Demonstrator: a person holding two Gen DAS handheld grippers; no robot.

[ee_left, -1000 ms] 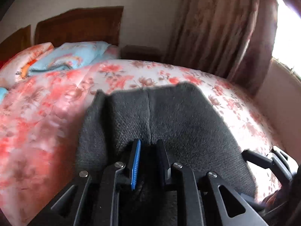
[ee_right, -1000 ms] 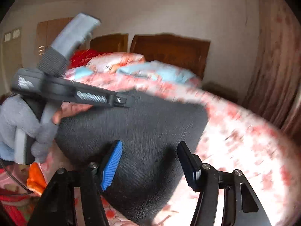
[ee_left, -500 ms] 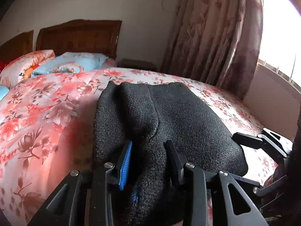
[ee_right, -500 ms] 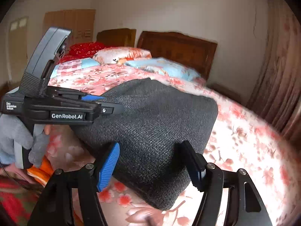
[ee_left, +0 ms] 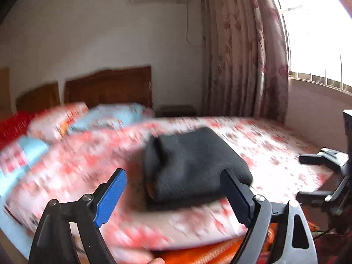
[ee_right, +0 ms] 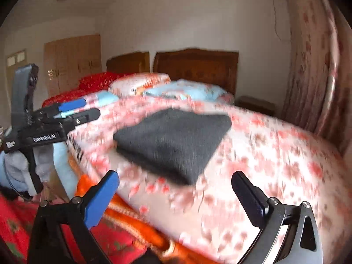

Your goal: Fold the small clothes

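Item: dark grey knitted garment (ee_left: 193,165), folded into a thick rectangular bundle, lying on the floral pink-and-white bedspread (ee_left: 264,140) near the bed's foot edge, closest to me. Nothing is touching it.

My left gripper (ee_left: 173,198) is hovering just short of the bundle, jaws spread wide and gripping nothing. My right gripper (ee_right: 176,200) is likewise hanging over the foot edge, jaws released and empty, the bundle lying beyond its fingertips.

Surroundings: blue and patterned pillows (ee_right: 182,90) are resting at the head end against a brown wooden headboard (ee_right: 195,68); a floral curtain (ee_left: 242,50) is hanging beside the window.

Step, as I judge it: the fold is looking complete, with the release phase in hand. The next move is probably calling for fetching another small garment, or squaring this bundle.
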